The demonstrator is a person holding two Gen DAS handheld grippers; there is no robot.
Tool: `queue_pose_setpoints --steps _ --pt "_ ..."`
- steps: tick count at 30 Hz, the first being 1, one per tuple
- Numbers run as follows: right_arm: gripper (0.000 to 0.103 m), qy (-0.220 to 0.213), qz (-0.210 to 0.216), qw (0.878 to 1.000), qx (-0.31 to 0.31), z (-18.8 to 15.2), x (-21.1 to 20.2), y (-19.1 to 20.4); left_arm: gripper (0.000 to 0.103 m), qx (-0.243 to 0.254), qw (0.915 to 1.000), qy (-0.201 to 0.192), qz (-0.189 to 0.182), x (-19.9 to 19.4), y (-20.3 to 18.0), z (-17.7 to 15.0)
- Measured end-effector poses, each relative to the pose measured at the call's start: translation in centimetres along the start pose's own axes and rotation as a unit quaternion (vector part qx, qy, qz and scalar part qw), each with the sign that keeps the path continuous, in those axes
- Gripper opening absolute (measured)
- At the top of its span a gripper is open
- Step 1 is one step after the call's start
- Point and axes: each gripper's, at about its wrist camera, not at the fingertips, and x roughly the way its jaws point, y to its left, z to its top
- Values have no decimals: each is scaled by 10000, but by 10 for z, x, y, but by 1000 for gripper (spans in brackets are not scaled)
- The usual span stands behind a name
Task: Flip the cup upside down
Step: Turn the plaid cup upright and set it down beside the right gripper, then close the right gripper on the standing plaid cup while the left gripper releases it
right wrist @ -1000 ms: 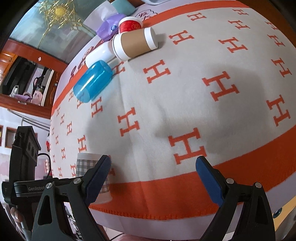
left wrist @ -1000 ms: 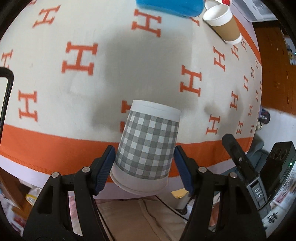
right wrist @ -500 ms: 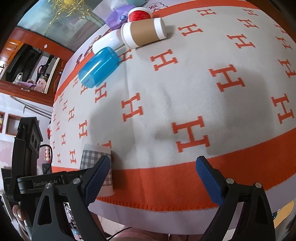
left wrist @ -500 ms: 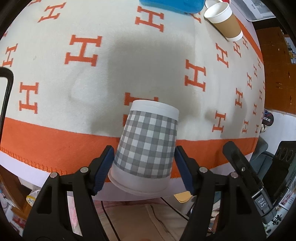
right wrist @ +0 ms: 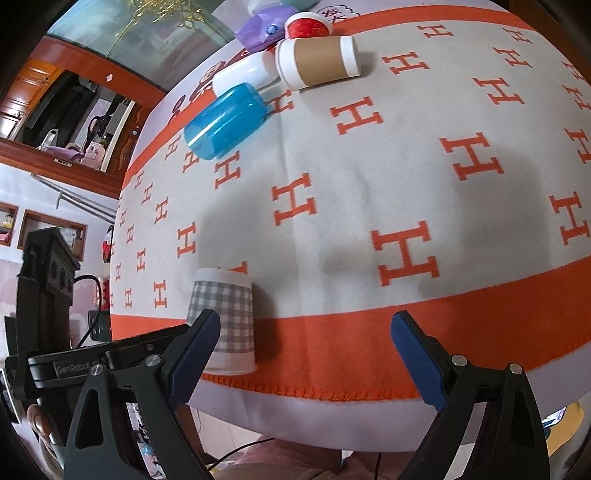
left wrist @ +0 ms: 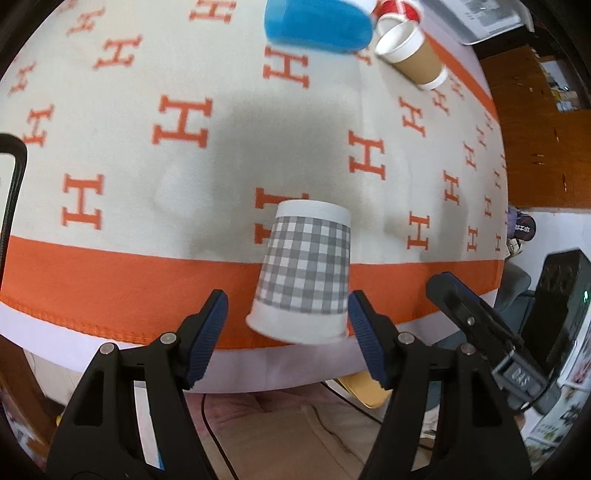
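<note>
A grey-and-white checked paper cup (left wrist: 304, 273) stands upside down, rim down, on the orange border of the H-patterned cloth (left wrist: 110, 166) near the table's front edge. My left gripper (left wrist: 286, 325) is open, its blue pads either side of the cup's rim and a little clear of it. The cup also shows in the right wrist view (right wrist: 227, 317), partly behind my right gripper's left finger. My right gripper (right wrist: 304, 350) is open and empty, to the right of the cup.
At the far side lie a blue plastic cup (right wrist: 225, 120), a brown paper cup (right wrist: 319, 61), a white bottle (right wrist: 245, 74) and a red cup (right wrist: 306, 26). The table's front edge (right wrist: 332, 413) runs just below the cup. A black device (left wrist: 554, 295) stands off the table.
My left gripper has opened and let go of the checked cup, which now stands on the cloth. Both grippers have drawn back a little towards the table's edge.
</note>
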Motion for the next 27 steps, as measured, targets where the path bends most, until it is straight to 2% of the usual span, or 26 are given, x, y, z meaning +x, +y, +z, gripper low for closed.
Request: queue_pose_setpoints --steps 8,17,20,24,27 --pt "95 129 175 9995 -239 -9 -6 23 64 195 9951 -909 349 -44 17 -20" --pt "95 237 132 9993 -257 -7 2 55 64 196 9873 -1461 589 -59 43 -17" --pt "94 265 73 9994 -221 -3 8 62 64 260 9834 -1708 549 -60 50 -13" --pt "95 253 -76 9995 -163 3 15 65 64 311 9809 -1879 394 -58 52 -6" --pt "95 294 -189 9993 -143 7 22 65 64 452 9827 -1749 408 -49 50 3"
